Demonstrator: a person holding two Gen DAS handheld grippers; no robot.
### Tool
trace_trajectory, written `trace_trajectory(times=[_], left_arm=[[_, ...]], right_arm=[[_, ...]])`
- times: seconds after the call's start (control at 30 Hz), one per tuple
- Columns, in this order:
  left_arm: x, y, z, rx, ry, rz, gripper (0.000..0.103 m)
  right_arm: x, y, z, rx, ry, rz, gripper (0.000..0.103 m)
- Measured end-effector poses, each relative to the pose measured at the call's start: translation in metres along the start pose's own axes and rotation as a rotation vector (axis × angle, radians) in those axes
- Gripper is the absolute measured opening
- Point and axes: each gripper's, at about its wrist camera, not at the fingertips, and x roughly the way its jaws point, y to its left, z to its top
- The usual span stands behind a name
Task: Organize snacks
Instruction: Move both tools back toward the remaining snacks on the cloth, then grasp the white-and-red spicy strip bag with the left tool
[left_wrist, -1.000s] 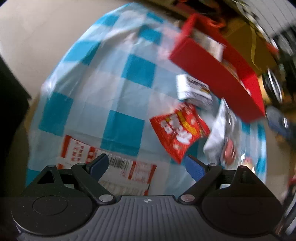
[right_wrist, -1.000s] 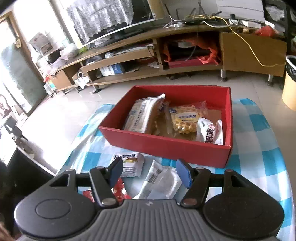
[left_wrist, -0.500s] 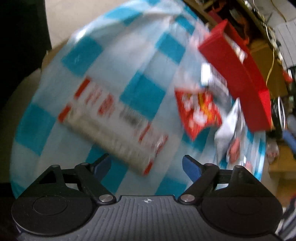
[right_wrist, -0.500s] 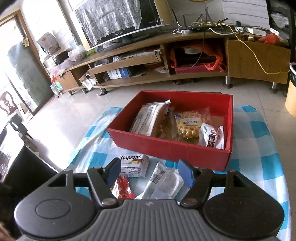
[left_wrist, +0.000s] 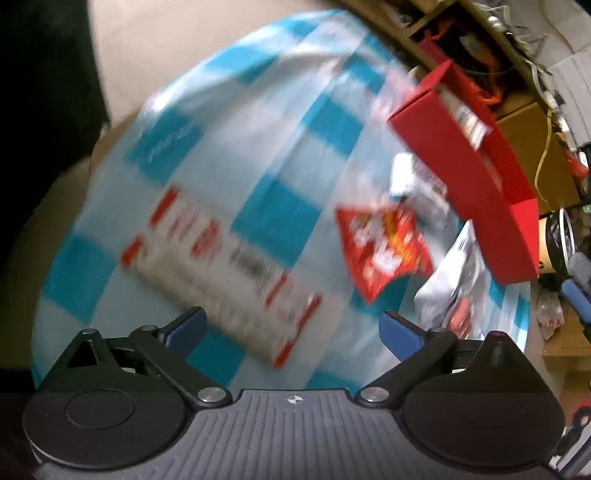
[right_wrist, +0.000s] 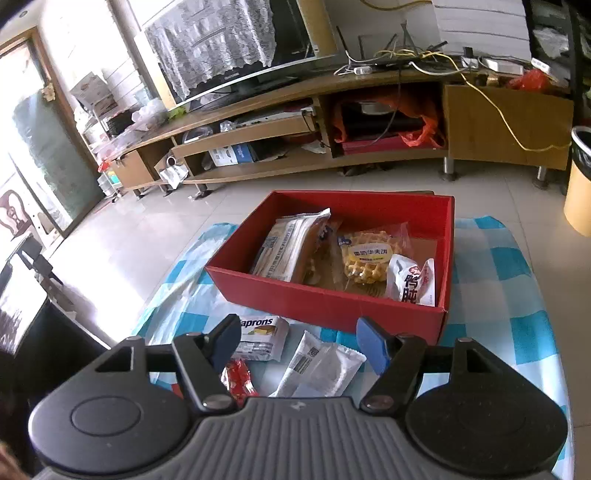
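Note:
A red box (right_wrist: 332, 302) stands on the blue checked cloth (right_wrist: 491, 266) and holds several snack packs. In front of it lie a white Kaprons pack (right_wrist: 262, 338), a silver pack (right_wrist: 321, 369) and a red pack (right_wrist: 238, 378). My right gripper (right_wrist: 299, 341) is open and empty, above these loose packs. In the blurred left wrist view, my left gripper (left_wrist: 291, 326) is open and empty over a long white-and-red pack (left_wrist: 225, 273). The red pack (left_wrist: 384, 251), the silver pack (left_wrist: 450, 288) and the red box (left_wrist: 458, 173) lie to its right.
A wooden TV stand (right_wrist: 332, 122) with cables and clutter runs behind the table, across tiled floor. A yellow bin (right_wrist: 580, 184) stands at the right. A dark object (right_wrist: 22, 317) is at the left edge.
My left gripper has swung toward the long white-and-red pack, which now lies nearer between its fingers. My right gripper has pulled back and risen slightly. Both stay open.

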Motion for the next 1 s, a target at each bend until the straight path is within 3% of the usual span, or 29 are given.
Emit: trace_trajectory(times=[0.07,0.13,0.23,0.33,0.5,0.67,0.77,0.93,1.0], left_arm=[[0.011,0.010,-0.005,-0.078,0.031,-0.042,0.100],[0.022,0.013,0.000,-0.117,0.053,-0.030,0.098],[0.026,0.014,0.013,-0.182,0.016,-0.040,0.101],[0.025,0.002,0.032,-0.107,-0.054,0.025,0.101],[0.034,-0.012,0.055,-0.081,-0.070,0.077,0.102],[0.046,-0.043,0.038,0.171,-0.081,0.262,0.099],[0.047,-0.043,0.026,0.256,-0.129,0.361,0.089],[0.037,-0.029,0.026,0.170,-0.185,0.340,0.074],[0.038,-0.032,0.026,0.201,-0.180,0.349,0.075]], right_arm=[[-0.001,0.001,0.000,0.007,-0.001,0.006,0.065],[-0.003,0.003,-0.002,-0.007,-0.002,0.012,0.065],[-0.005,0.003,-0.004,-0.018,-0.006,0.006,0.065],[-0.006,-0.002,-0.003,-0.010,-0.008,-0.001,0.065],[-0.005,-0.007,-0.002,0.001,-0.007,-0.006,0.065],[-0.002,-0.004,-0.002,-0.012,0.002,-0.009,0.065],[-0.004,-0.004,-0.001,-0.017,-0.003,-0.014,0.065],[-0.005,-0.007,-0.003,-0.012,-0.001,-0.018,0.065],[-0.004,-0.006,-0.004,-0.018,0.004,-0.018,0.065]])
